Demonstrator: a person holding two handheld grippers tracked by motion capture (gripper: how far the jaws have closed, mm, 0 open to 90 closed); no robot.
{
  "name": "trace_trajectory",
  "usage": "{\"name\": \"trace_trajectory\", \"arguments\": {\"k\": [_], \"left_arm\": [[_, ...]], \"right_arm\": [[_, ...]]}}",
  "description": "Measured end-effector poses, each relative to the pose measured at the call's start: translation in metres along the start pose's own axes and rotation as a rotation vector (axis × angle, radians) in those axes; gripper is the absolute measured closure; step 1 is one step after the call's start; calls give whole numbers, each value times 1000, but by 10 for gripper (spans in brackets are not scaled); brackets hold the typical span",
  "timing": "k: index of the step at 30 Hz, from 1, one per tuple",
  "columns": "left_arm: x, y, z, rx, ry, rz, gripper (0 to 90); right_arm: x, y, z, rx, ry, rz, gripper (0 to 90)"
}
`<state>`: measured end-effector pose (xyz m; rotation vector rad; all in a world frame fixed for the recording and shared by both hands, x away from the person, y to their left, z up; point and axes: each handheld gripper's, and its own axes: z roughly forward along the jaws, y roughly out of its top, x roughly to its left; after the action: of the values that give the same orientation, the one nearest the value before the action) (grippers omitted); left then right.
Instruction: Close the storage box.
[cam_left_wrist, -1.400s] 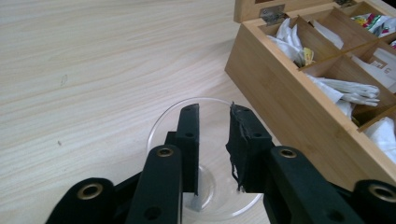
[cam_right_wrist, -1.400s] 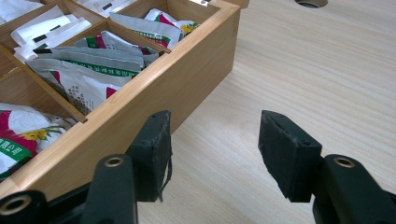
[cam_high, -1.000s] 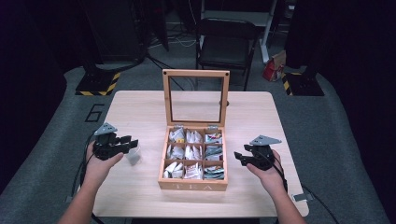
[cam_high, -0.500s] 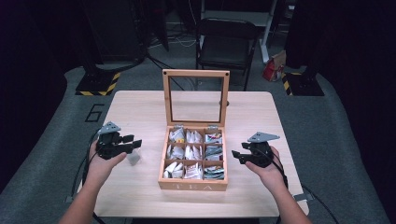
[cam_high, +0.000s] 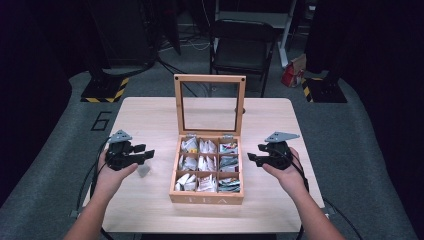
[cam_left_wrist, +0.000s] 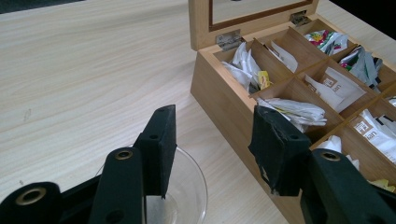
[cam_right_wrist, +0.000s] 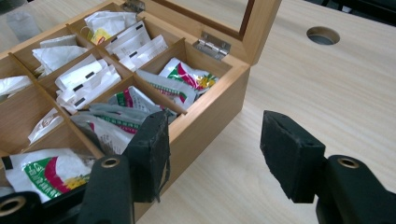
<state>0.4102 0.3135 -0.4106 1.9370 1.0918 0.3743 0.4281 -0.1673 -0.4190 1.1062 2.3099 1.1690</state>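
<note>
Wooden tea box (cam_high: 206, 192) sits mid-tabletop (cam_high: 150, 115), glass-paned lid (cam_high: 209, 104) standing upright at its far edge. Nine compartments, all holding tea sachets: white paper ones in the left and middle columns, green-and-red printed ones (cam_right_wrist: 187, 77) in the right column. Left claw (cam_high: 145, 155) hovers just left of the box, over a small clear glass dish (cam_left_wrist: 187, 193) that rests on the tabletop close beside the box's left wall. In the left gripper view the jaws stand apart with nothing between the pads; they have just been opening a little further. The dish lies below and behind the left-hand jaw, not gripped. Right claw (cam_high: 251, 159) is held just off the box's right wall, pointing toward it. In the right gripper view its jaws (cam_right_wrist: 215, 156) are likewise apart and empty; one jaw overlaps the box's near corner in the picture, the other stands over bare tabletop, and whether either touches the wood cannot be told. A round cable hole (cam_right_wrist: 323, 35) is cut into the tabletop beyond the box. Each gripper carries a grey three-cornered plate on top; cables trail back toward the person's forearms.
</note>
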Motion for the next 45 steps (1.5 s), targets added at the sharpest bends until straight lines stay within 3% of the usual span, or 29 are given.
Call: {"name": "trace_trajectory", "arguments": {"k": [21, 45], "left_arm": [[-10, 5, 7, 6, -27, 29, 505], [-13, 3, 6, 1, -28, 34, 505]], "right_arm": [[-10, 38, 13, 15, 2, -31, 419], [-28, 82, 28, -17, 23, -10, 411]]}}
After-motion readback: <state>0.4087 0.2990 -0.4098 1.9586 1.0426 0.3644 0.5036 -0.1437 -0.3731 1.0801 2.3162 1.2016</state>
